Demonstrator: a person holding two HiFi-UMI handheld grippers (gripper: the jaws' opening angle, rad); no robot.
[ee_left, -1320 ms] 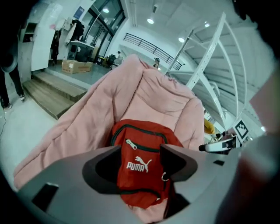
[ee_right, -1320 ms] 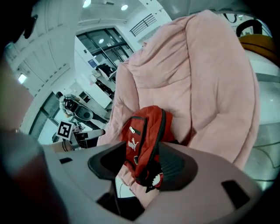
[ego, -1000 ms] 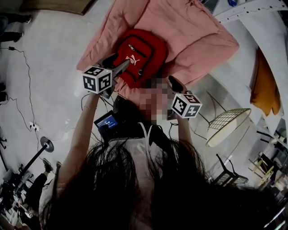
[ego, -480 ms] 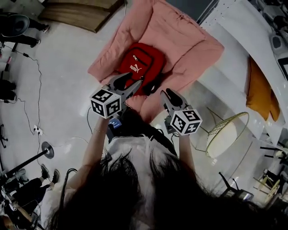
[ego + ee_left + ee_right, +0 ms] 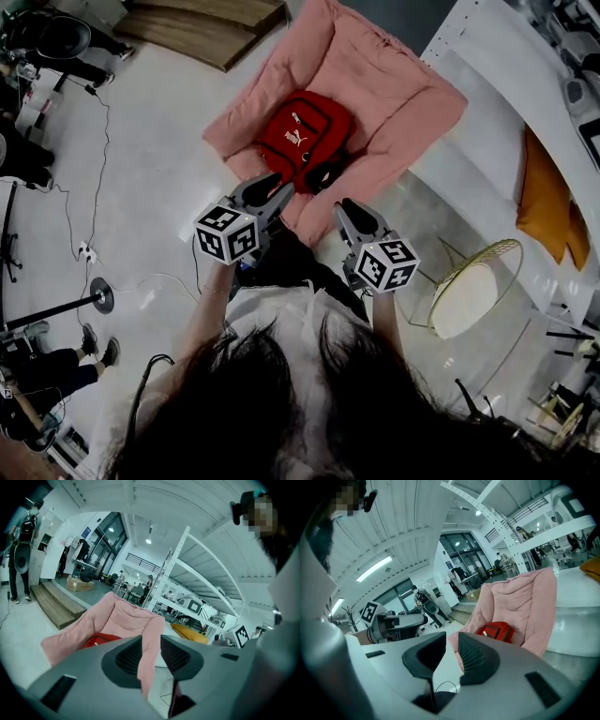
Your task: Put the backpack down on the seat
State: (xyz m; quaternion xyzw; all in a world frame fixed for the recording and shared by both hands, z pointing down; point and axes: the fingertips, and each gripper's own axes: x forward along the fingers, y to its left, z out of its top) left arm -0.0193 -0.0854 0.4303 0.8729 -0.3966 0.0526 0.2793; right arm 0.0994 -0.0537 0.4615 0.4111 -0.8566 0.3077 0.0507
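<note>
The red backpack [image 5: 305, 141] lies on the pink cushioned seat [image 5: 375, 75], free of both grippers. My left gripper [image 5: 273, 194] hovers just in front of the seat's front edge. Its jaws are closing and a gap still shows, with nothing between them. My right gripper [image 5: 348, 212] hangs beside it, also clear of the seat, its jaws closing to a narrow gap and empty. In the left gripper view the backpack [image 5: 99, 641] peeks over the jaws of the left gripper [image 5: 151, 644]. In the right gripper view the backpack [image 5: 497, 632] rests in the seat [image 5: 520, 597] beyond the right gripper [image 5: 451, 641].
A wooden platform [image 5: 206, 19] lies behind the seat at left. White shelving [image 5: 506, 66] with an orange object [image 5: 544, 187] runs along the right. A round wire stool [image 5: 473, 281] stands at right. Cables [image 5: 94, 253], a stand base [image 5: 98, 298] and people [image 5: 28, 159] occupy the left floor.
Both grippers have drawn back from the backpack toward me and their jaws have narrowed. The backpack stays lying on the seat.
</note>
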